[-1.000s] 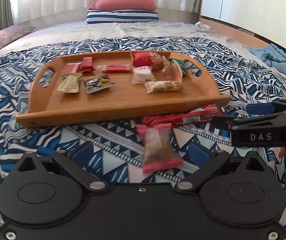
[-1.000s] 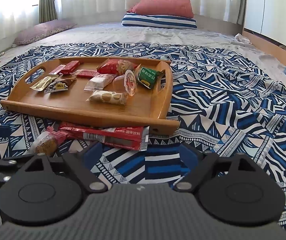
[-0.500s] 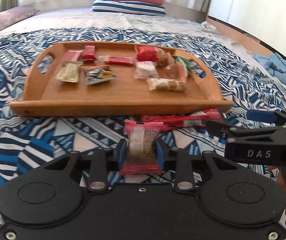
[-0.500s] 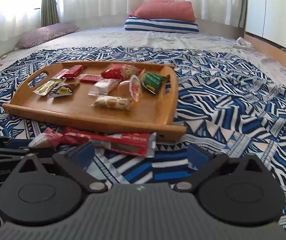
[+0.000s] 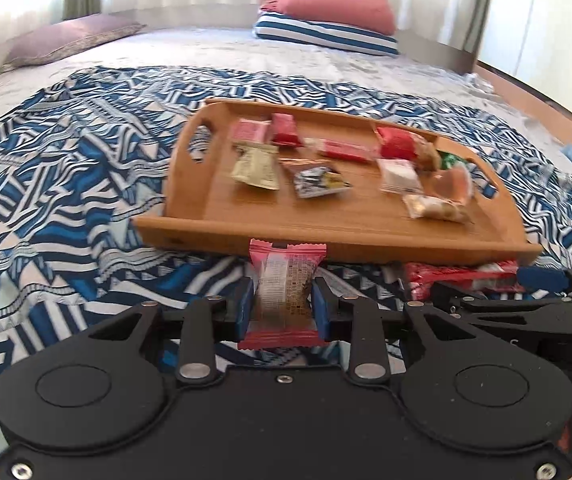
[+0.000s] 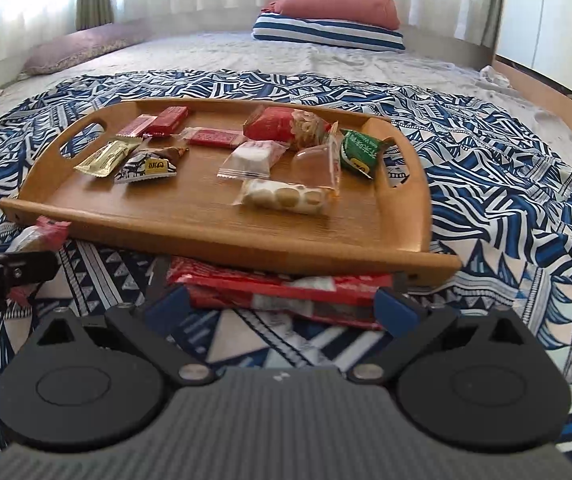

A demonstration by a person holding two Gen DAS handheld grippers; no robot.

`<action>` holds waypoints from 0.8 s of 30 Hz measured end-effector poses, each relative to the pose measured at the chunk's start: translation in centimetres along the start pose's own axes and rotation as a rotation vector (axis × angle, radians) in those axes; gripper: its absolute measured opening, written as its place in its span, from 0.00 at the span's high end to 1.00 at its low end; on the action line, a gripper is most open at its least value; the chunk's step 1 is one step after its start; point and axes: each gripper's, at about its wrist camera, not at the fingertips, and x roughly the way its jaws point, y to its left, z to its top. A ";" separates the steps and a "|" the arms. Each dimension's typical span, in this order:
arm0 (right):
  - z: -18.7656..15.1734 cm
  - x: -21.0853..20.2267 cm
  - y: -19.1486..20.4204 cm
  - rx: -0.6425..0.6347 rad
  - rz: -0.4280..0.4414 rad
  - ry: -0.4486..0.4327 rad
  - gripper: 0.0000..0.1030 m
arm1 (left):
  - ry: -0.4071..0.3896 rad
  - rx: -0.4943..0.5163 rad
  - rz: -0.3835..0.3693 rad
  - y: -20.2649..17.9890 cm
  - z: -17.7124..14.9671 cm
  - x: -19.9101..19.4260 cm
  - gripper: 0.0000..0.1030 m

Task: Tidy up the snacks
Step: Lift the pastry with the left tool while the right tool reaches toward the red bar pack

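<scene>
Wooden tray behind long red packet

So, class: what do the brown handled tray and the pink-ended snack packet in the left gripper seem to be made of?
Brown handled tray: likely wood or bamboo, smooth satin finish, faint grain visible. Pink-ended snack packet: thin plastic film, crimped ends, clear glossy middle.

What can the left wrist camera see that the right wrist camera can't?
Only the left wrist view shows the left gripper squeezing the pink snack packet from both sides, seen straight on.

Only the right wrist view shows the right gripper wide open around the long red packet, and the whole green snack.

Both show the wooden tray with snacks on the patterned blanket, and the pillows behind.
</scene>
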 end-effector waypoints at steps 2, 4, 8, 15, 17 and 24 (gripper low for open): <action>0.0 0.3 0.6 0.011 -0.014 0.000 0.00 | 0.001 -0.009 0.009 0.4 0.1 0.1 0.71; 0.1 0.5 1.2 0.005 -0.014 0.005 0.00 | 0.001 -0.014 0.014 0.7 0.1 0.1 0.71; -0.2 0.5 2.0 -0.022 -0.025 -0.002 0.00 | 0.003 -0.018 0.018 0.8 0.1 0.2 0.71; -0.7 0.4 2.0 -0.012 0.004 -0.005 0.00 | 0.008 -0.011 0.012 0.4 -0.1 0.3 0.71; -0.9 0.4 2.0 -0.011 0.008 -0.018 0.00 | 0.010 -0.009 0.012 0.3 -0.1 0.3 0.71; -1.5 -0.7 1.9 -0.032 0.001 -0.059 0.21 | 0.009 0.005 0.011 0.2 -0.2 0.4 0.71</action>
